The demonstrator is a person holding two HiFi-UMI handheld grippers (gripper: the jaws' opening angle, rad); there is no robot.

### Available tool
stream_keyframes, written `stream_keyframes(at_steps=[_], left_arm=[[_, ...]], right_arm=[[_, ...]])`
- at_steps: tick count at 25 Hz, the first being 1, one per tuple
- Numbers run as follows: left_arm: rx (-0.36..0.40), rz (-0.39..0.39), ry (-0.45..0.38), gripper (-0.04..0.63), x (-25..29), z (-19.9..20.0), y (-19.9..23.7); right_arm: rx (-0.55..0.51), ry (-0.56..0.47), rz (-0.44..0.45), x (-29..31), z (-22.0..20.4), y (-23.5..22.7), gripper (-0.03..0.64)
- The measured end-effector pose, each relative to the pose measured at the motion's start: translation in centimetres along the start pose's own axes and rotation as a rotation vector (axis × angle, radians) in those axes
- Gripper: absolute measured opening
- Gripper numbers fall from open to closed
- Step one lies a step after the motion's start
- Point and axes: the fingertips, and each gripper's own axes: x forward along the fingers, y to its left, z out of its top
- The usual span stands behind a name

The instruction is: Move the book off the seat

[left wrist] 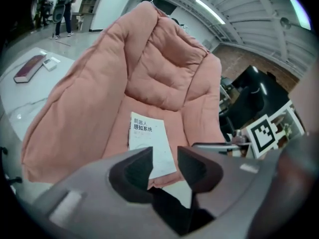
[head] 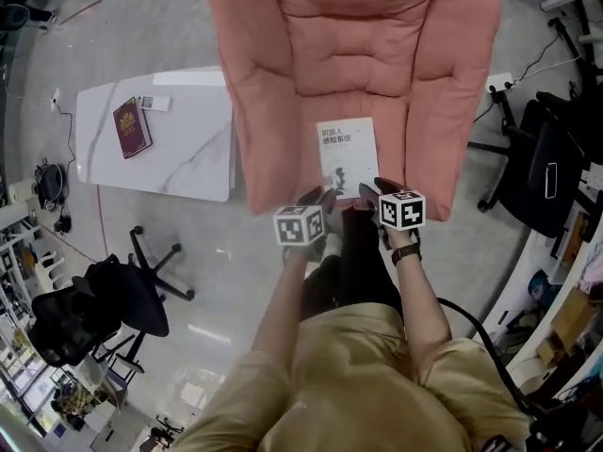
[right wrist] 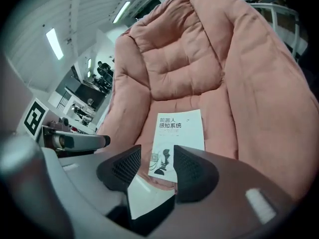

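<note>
A maroon book (head: 132,127) lies on the white table (head: 188,163) at far left, and a black office chair (head: 99,309) stands on the floor nearer you. At centre is the pink armchair (head: 358,26). The white book (head: 347,154) lies flat and cover up on its seat (head: 281,169), close to the front edge. You hold both grippers side by side just in front of that edge, aimed at the book's near end.

Your left gripper (head: 320,198) has its jaws parted and grips nothing. In the left gripper view, the book's near corner shows through the gap, beyond the pads. To its right, your right gripper (head: 377,191) also has its jaws apart and empty. In the right gripper view, the book's lower edge is framed between them, and the pads are not pressing on it.
</note>
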Motion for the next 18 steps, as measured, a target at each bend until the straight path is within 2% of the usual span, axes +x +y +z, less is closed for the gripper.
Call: stream_keyframes(at_steps=[3, 8, 12, 18], left_arm=[[-0.017, 0.008, 0.035, 0.195, 4.2, 0.4, 2.3], [-0.088, 0.024, 0.075, 0.255, 10.3, 0.1, 6.0], [-0.129, 0.032, 0.067, 0.261, 13.5, 0.0, 8.2], [-0.153, 0.053, 0.108, 0.265, 16.5, -0.8, 10.1]], right_arm=[[0.017, 0.013, -0.049, 3.2, 0.6, -3.7, 0.250], [0.024, 0.030, -0.082, 8.2, 1.5, -8.6, 0.267], [0.018, 0.055, -0.092, 11.4, 1.6, -11.2, 0.284], [0.029, 0.127, -0.113, 14.3, 0.5, -14.3, 0.301]])
